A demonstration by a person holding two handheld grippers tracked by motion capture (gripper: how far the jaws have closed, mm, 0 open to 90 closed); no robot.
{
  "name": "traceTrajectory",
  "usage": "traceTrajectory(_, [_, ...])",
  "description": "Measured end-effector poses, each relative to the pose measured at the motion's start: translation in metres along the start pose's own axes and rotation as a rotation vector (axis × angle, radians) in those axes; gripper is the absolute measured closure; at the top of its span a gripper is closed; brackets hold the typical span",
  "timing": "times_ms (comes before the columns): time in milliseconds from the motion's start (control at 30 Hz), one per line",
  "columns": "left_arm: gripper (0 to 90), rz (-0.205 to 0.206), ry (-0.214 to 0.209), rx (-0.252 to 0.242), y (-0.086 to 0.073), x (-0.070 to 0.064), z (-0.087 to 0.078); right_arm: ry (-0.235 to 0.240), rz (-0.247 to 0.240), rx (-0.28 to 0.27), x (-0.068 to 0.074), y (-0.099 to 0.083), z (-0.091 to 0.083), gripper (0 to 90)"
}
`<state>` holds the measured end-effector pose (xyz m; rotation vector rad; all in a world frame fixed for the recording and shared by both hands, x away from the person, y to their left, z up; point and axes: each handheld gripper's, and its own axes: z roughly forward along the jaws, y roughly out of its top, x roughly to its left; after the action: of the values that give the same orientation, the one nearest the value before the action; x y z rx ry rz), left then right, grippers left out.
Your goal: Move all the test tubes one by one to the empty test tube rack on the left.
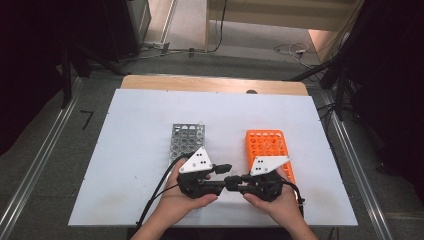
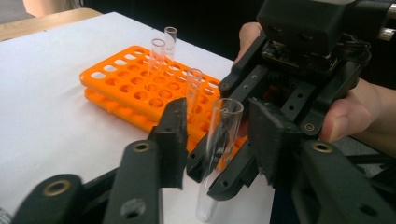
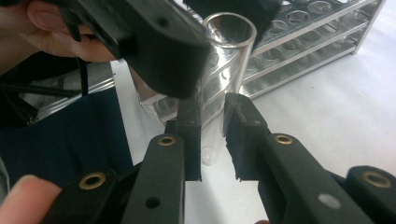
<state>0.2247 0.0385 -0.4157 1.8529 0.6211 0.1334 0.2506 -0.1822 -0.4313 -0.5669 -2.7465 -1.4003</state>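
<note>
Grippers meet nose to nose over bench (image 1: 125,150), between grey rack (image 1: 187,137) and orange rack (image 1: 267,145). Left view: my left hand-held gripper (image 2: 217,140) stands wide around upright tube (image 2: 219,154). Right view: right hand-held gripper (image 3: 212,137) pinches tube (image 3: 224,65) low, likely for handover.

I am working in what is looking like a lab: test-tube racks (image 1: 187,140) are sitting on a white table (image 1: 130,150), cables (image 1: 292,49) trailing across the floor.

Black grippers (image 1: 227,181) with brass rivets, white plates, black cables
</note>
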Motion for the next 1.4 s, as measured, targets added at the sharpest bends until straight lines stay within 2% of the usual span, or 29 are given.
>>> traceTrajectory(233, [68.6, 0.012, -0.003, 0.002, -0.001, -0.003, 0.003, 0.014, -0.007, 0.011, 0.004, 0.002, 0.003, 74.0])
traceTrajectory(300, [72.2, 0.015, -0.007, 0.005, -0.001, -0.002, 0.003, 0.015, -0.034, 0.008, 0.003, 0.002, 0.004, 74.0])
traceTrajectory(833, [74.5, 0.03, 0.008, -0.003, 0.0, -0.003, 0.001, 0.032, -0.016, -0.003, 0.003, 0.002, 0.004, 73.0])
traceTrajectory(1033, [74.6, 0.024, 0.018, -0.019, 0.002, 0.0, -0.002, 0.02, -0.029, 0.011, 0.004, 0.002, 0.004, 55.7])
traceTrajectory(1233, [74.7, 0.007, 0.039, -0.04, 0.005, 0.006, -0.007, -0.007, 0.001, -0.032, -0.002, 0.0, -0.007, 39.1])
traceTrajectory(1400, [74.6, 0.003, 0.061, -0.057, 0.01, 0.011, -0.013, -0.024, 0.003, -0.052, -0.007, -0.001, -0.019, 27.0])
